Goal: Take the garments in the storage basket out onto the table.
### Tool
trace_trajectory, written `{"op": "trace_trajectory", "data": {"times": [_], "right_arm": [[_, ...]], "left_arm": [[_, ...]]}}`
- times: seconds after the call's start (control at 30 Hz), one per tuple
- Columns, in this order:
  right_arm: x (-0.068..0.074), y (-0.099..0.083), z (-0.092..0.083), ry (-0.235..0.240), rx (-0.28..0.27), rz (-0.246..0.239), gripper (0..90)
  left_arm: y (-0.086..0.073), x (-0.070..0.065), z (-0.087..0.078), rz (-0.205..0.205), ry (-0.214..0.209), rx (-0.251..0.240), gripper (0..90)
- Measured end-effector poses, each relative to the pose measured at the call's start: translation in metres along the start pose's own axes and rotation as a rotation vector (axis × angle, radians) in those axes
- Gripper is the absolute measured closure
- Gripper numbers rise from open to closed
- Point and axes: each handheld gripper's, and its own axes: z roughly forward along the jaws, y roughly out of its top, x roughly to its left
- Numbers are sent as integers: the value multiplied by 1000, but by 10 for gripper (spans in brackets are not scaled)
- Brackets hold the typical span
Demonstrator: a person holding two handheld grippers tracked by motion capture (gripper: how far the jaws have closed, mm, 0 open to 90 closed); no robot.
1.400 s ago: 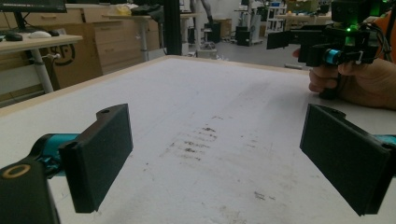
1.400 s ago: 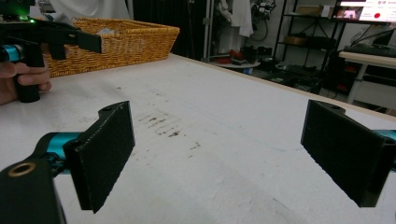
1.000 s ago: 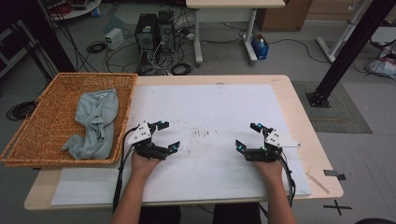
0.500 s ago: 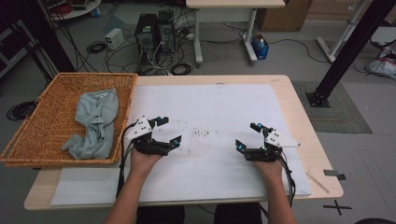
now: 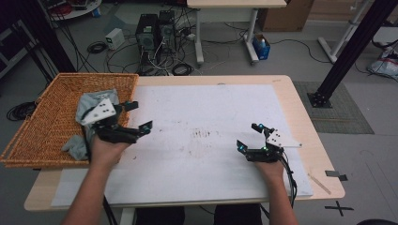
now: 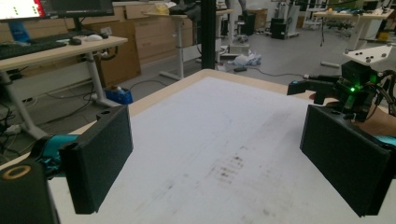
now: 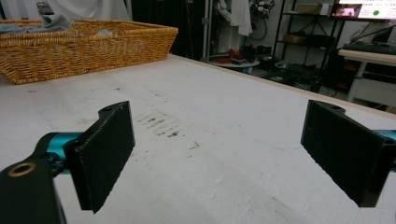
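A wicker basket (image 5: 51, 117) sits on the table's left end with a grey cloth (image 5: 89, 101) lying in it. My left gripper (image 5: 141, 116) hovers at the basket's right rim, partly over the cloth, open with nothing between its jaws. In the left gripper view that gripper (image 6: 215, 158) looks across the white sheet (image 6: 224, 126) at the other gripper (image 6: 350, 88). My right gripper (image 5: 248, 137) rests low over the sheet at the right, open and empty. The right gripper view has its gripper (image 7: 215, 154) facing the basket (image 7: 84, 46) and the cloth (image 7: 51, 21).
A white sheet (image 5: 206, 108) with dark smudges (image 5: 202, 135) covers most of the wooden table (image 5: 305, 117). Computers and cables (image 5: 155, 33) lie on the floor beyond the far edge. A black post (image 5: 347, 51) stands off the right side.
My left gripper has moved left and a little away from me, from over the sheet to the basket's right rim. The right gripper has hardly moved.
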Motion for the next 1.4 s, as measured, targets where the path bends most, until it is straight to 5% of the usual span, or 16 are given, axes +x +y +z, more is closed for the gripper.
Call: {"op": "trace_trajectory", "data": {"times": [0.2, 0.5, 0.7, 0.9, 1.0, 1.1, 1.13, 1.23, 1.4], "right_arm": [[0, 0, 0, 1, 1, 4, 96], [0, 0, 1, 1, 8, 3, 96], [0, 0, 1, -2, 8, 4, 96], [0, 0, 1, -5, 11, 0, 96], [0, 0, 1, -12, 13, 0, 96], [0, 1, 2, -18, 13, 8, 96], [0, 1, 2, -17, 14, 9, 96], [0, 1, 2, -17, 16, 9, 96], [0, 1, 2, -16, 20, 11, 96]], "left_arm": [[-4, 37, -57, -47, 103, 54, 93], [-24, 76, -87, -141, 212, 119, 93], [-39, 104, -80, -204, 288, 201, 93], [-59, 131, -68, -319, 362, 307, 93], [-78, 146, -54, -412, 422, 435, 93], [-86, 150, -50, -464, 459, 487, 94], [-95, 153, -44, -500, 479, 562, 94], [-101, 154, -40, -489, 480, 625, 109], [-94, 146, -36, -424, 465, 706, 326]]}}
